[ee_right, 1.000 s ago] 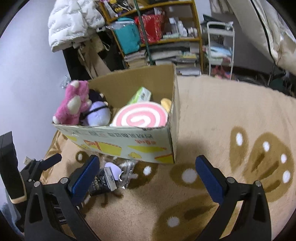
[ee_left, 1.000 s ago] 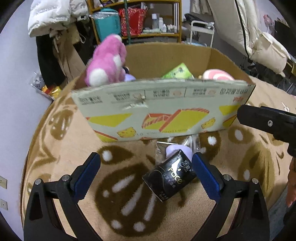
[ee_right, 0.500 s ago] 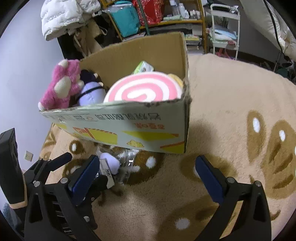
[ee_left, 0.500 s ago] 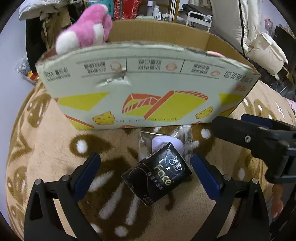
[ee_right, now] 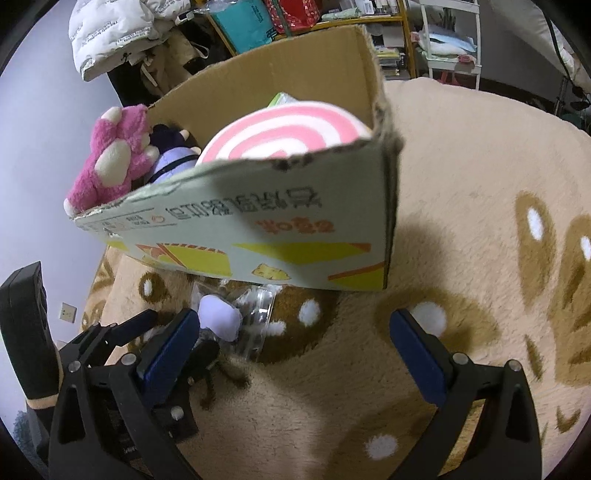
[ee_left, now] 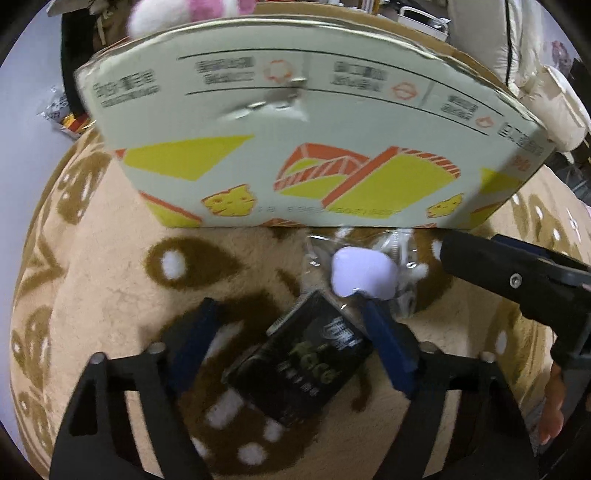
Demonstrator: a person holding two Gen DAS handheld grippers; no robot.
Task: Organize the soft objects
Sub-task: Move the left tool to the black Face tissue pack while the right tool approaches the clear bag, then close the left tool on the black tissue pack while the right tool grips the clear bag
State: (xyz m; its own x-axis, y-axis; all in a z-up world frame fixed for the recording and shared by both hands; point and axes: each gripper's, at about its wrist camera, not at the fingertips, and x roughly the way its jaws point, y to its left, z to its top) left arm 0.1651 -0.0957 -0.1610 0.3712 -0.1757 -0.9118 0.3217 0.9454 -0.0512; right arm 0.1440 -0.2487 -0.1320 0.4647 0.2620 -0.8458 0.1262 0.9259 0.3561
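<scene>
A black tissue pack [ee_left: 303,365] lies on the tan rug in front of the cardboard box [ee_left: 295,147]. My left gripper [ee_left: 291,332] is down around the pack, jaws open on either side of it, not closed on it. A pale purple soft item in a clear bag [ee_left: 364,271] lies just beyond, against the box; it also shows in the right wrist view [ee_right: 219,317]. My right gripper [ee_right: 291,339] is open and empty over the rug to the right. The box holds a pink plush [ee_right: 110,162], a purple plush [ee_right: 173,162] and a pink swirl cushion [ee_right: 284,133].
The patterned rug [ee_right: 461,184] stretches to the right of the box. Shelves [ee_right: 332,18], a white jacket [ee_right: 122,29] and a white cart [ee_right: 450,40] stand behind. The right gripper's body [ee_left: 517,273] reaches in at the right of the left wrist view.
My left gripper has moved forward and down, so the black pack now lies between its narrowing jaws. My right gripper has moved closer to the box.
</scene>
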